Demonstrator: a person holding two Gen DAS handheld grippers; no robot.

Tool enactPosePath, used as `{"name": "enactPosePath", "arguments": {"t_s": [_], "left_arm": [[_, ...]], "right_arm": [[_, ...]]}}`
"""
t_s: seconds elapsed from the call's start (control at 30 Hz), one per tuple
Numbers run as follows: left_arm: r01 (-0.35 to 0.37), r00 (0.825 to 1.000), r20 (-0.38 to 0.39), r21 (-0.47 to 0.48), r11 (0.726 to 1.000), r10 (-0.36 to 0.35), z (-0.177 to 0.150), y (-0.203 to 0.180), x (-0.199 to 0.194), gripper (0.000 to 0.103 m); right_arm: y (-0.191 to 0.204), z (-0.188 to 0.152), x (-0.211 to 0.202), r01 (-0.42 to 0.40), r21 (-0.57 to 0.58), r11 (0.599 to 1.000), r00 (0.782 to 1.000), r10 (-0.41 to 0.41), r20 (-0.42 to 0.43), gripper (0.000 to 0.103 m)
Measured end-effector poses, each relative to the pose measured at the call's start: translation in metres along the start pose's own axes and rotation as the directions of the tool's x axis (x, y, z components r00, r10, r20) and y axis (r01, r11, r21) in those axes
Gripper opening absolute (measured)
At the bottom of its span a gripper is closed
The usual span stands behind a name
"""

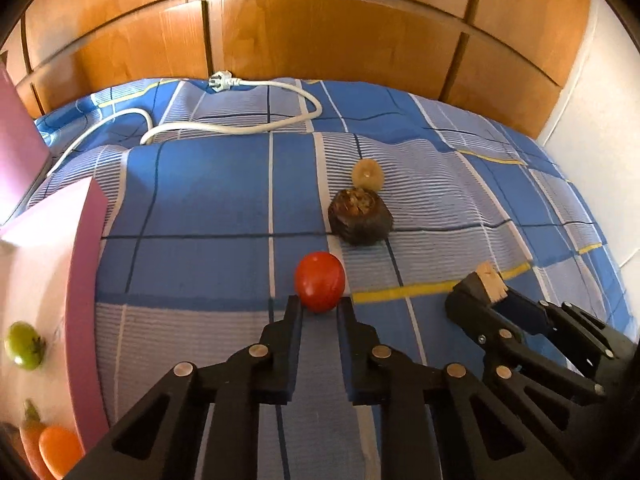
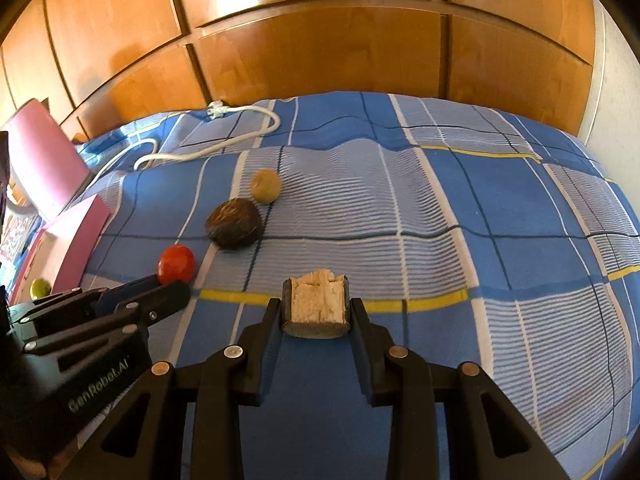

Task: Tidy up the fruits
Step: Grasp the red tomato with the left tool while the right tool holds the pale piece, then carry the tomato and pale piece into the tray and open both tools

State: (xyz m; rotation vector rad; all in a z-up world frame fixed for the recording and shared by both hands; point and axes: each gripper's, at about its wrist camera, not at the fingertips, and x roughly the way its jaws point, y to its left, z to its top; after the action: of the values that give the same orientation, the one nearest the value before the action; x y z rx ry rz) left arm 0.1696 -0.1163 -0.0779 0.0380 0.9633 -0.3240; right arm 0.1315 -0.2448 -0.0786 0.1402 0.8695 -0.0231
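Note:
A red tomato [image 1: 319, 281] lies on the blue checked bedspread, just ahead of my left gripper [image 1: 319, 307], whose open jaws flank its near side. It also shows in the right wrist view [image 2: 176, 264]. Behind it lie a dark brown fruit [image 1: 360, 217] and a small tan fruit [image 1: 368, 174]. My right gripper [image 2: 316, 307] is shut on a pale, dark-skinned cut chunk [image 2: 316, 307], low over the bed; it also shows in the left wrist view [image 1: 491, 283].
A pink box [image 1: 86, 280] at the left holds a green tomato [image 1: 25, 345] and orange pieces [image 1: 56, 450]. A white power cable [image 1: 240, 124] lies at the bed's far side. Wooden wardrobe doors [image 1: 320, 32] stand behind.

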Motion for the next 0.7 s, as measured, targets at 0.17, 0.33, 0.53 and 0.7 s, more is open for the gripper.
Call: {"name": "enactPosePath", "arguments": {"t_s": [0.17, 0.33, 0.53, 0.7], "left_arm": [[0.064, 0.998, 0.005, -0.035, 0.997, -0.064, -0.01, 0.005, -0.017, 0.017], [0.073, 0.997, 0.036, -0.031, 0.997, -0.072, -0.016, 0.003, -0.039, 0.017], [0.081, 0.994, 0.07, -0.041, 0.996, -0.078, -0.02, 0.003, -0.066, 0.017], [0.062, 0.993, 0.1, -0.053, 0.997, -0.057, -0.025, 0.005, -0.088, 0.017]], "right_arm": [[0.001, -0.009, -0.008, -0.008, 0.003, 1.0, 1.0, 0.008, -0.006, 0.033], [0.002, -0.018, -0.017, -0.016, 0.004, 1.0, 1.0, 0.016, -0.013, 0.033], [0.007, -0.025, -0.028, -0.027, -0.01, 1.0, 1.0, 0.027, -0.009, 0.032], [0.013, -0.03, -0.038, -0.043, -0.024, 0.999, 0.999, 0.042, -0.004, 0.032]]}}
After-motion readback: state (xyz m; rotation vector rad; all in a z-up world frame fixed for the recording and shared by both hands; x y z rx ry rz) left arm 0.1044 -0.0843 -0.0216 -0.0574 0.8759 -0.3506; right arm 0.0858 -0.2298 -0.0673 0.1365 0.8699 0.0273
